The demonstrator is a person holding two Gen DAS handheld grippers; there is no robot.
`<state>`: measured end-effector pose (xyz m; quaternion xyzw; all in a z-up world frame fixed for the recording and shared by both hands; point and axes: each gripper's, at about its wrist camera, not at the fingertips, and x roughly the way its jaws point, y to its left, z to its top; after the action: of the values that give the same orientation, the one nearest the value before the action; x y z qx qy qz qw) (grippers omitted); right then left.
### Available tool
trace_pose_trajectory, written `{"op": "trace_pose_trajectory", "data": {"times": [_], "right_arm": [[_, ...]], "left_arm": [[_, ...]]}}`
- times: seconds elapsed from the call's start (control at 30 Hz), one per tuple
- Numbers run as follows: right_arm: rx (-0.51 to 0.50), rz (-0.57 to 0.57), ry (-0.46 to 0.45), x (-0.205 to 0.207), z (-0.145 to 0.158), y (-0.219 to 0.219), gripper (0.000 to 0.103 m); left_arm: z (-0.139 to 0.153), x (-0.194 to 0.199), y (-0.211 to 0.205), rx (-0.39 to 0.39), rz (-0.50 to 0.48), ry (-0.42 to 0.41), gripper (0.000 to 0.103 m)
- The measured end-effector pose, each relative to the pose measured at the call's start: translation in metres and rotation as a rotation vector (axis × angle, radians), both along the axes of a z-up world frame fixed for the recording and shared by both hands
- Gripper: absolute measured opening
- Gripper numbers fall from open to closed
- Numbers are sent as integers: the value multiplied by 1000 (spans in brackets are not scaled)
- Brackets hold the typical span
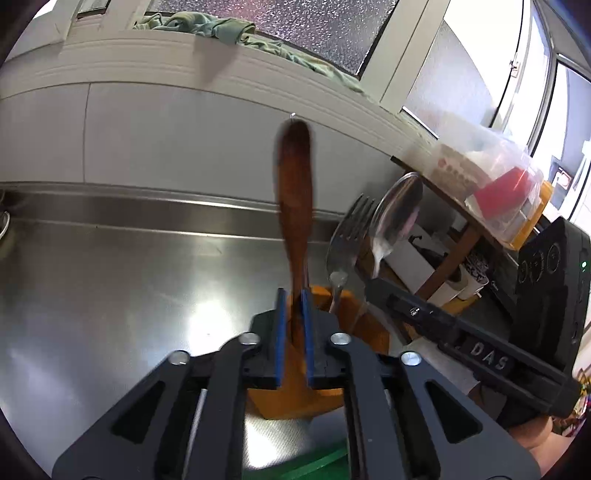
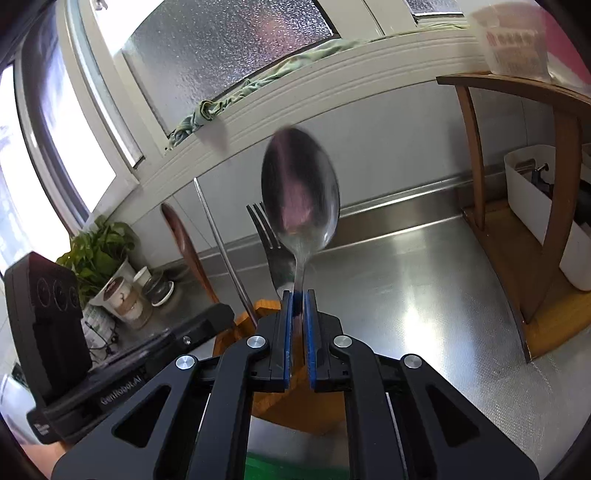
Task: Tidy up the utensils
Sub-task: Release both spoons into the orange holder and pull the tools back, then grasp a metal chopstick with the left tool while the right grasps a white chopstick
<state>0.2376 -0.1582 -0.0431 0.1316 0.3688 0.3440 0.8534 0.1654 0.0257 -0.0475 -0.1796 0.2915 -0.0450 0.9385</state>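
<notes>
My left gripper (image 1: 294, 295) is shut on a dark wooden spoon (image 1: 294, 184), held upright over a wooden utensil holder (image 1: 295, 384) on the steel counter. My right gripper (image 2: 298, 295) is shut on the handle of a metal spoon (image 2: 300, 195), upright over the same holder (image 2: 295, 406). A metal fork (image 1: 351, 229) stands in the holder; it also shows in the right wrist view (image 2: 264, 229). A metal chopstick (image 2: 221, 247) stands there too. The right gripper (image 1: 373, 286) with the metal spoon (image 1: 397, 210) shows in the left wrist view, the left gripper (image 2: 225, 314) and wooden spoon (image 2: 186, 243) in the right.
A steel counter (image 1: 110, 295) runs to a white wall. A wooden shelf (image 2: 554, 206) with a white bin (image 2: 532, 192) stands at the right. A potted plant (image 2: 99, 251) and small cups stand at the left. A green cloth (image 1: 229, 33) lies on the window ledge.
</notes>
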Motion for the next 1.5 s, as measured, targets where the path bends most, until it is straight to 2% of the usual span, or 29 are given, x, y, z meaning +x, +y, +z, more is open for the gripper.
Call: {"op": "trace_pose_trajectory", "data": {"times": [0.13, 0.2, 0.23, 0.27, 0.33, 0.4, 0.43, 0.47, 0.5, 0.57, 0.67, 0.73, 0.8, 0.87, 1.0, 1.2, 1.27, 1.3, 1.33, 1.37, 1.4, 1.43, 1.47, 1.5], "right_arm": [[11, -9, -11, -3, 10, -6, 10], [11, -13, -18, -4, 17, -10, 13], [6, -17, -23, -4, 21, -12, 23], [6, -20, -28, -5, 26, -15, 44], [9, -33, -44, -8, 36, -21, 68], [-6, -33, -48, -11, 45, -24, 81], [-18, -32, -45, -12, 48, -25, 94], [-28, -27, -39, -13, 52, -27, 100], [-41, -8, -29, -16, 56, -28, 100], [-74, 16, -5, -19, 59, -28, 100], [-163, 67, 114, -23, 56, -28, 100], [-213, 102, 178, -29, 51, -30, 100], [-267, 133, 203, -39, 48, -32, 100], [-333, 170, 222, -52, 46, -32, 100], [-437, 216, 274, -76, 39, -34, 100], [-520, 292, 446, -96, 6, -37, 96], [-539, 290, 492, -98, -4, -38, 83], [-552, 289, 517, -99, -11, -38, 80], [-567, 288, 545, -101, -19, -38, 69], [-575, 286, 566, -102, -23, -38, 49], [-582, 279, 609, -104, -31, -39, 38], [-587, 277, 646, -106, -37, -40, 20], [-587, 285, 671, -110, -42, -39, 14], [-584, 297, 675, -113, -44, -36, 14]], "left_arm": [[12, -14, 6, 2, 51, -27, 21], [20, -23, 12, 5, 78, -41, 32], [24, -27, 15, 10, 91, -44, 36], [29, -32, 20, 18, 108, -46, 43], [36, -40, 26, 26, 128, -44, 53], [43, -49, 33, 24, 142, -33, 71], [46, -53, 35, 23, 148, -21, 75], [48, -56, 37, 19, 151, -9, 82], [50, -62, 41, 11, 154, 8, 88], [54, -71, 45, -2, 152, 45, 95], [54, -80, 46, -37, 128, 107, 95], [53, -85, 42, -65, 101, 181, 95], [49, -90, 39, -89, 66, 253, 95], [45, -96, 34, -81, 37, 321, 95], [31, -111, 19, -11, -14, 437, 95], [-2, -129, 4, 13, -36, 587, 93], [-14, -133, 0, -3, -43, 630, 88], [-17, -133, -2, -8, -47, 641, 83], [-24, -135, -5, -14, -51, 663, 80], [-27, -135, -7, -16, -52, 675, 69], [-33, -136, -9, -18, -52, 697, 52], [-38, -137, -10, -16, -53, 716, 44], [-44, -136, -12, -6, -54, 736, 31], [-48, -136, -13, -3, -58, 751, 26]]}}
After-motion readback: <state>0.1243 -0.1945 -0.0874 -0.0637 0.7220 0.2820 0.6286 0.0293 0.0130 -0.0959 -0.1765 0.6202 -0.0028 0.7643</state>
